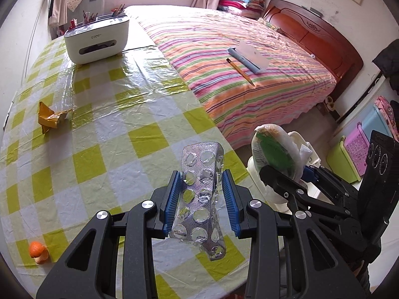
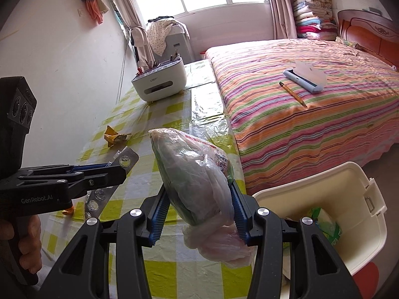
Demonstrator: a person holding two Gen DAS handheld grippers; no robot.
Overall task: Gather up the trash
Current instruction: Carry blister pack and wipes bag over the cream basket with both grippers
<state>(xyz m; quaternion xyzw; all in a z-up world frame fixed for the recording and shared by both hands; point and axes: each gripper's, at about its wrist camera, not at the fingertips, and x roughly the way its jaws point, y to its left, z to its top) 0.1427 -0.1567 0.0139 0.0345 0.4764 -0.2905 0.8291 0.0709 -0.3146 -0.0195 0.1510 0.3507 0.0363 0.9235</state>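
Note:
An empty silver blister pack (image 1: pixel 199 199) stands upright between the blue pads of my left gripper (image 1: pixel 200 174), which is shut on it above the checked tablecloth (image 1: pixel 112 137). My right gripper (image 2: pixel 198 185) is shut on a crumpled plastic bag with green contents (image 2: pixel 192 169), held over the table's right edge. In the left wrist view the right gripper (image 1: pixel 289 172) and the bag (image 1: pixel 274 152) hang above a white bin (image 1: pixel 253 172). The right wrist view shows the left gripper (image 2: pixel 117 169) with the blister pack (image 2: pixel 127 159) at left, and the bin (image 2: pixel 324 189) below right with green-white trash inside.
A yellow wrapper (image 1: pixel 51 119) and an orange peel (image 1: pixel 38 249) lie on the table. A white organiser box (image 1: pixel 97 39) stands at the far end. A striped bed (image 1: pixel 237 62) with a pencil (image 1: pixel 240 72) and a notebook adjoins the table's right side.

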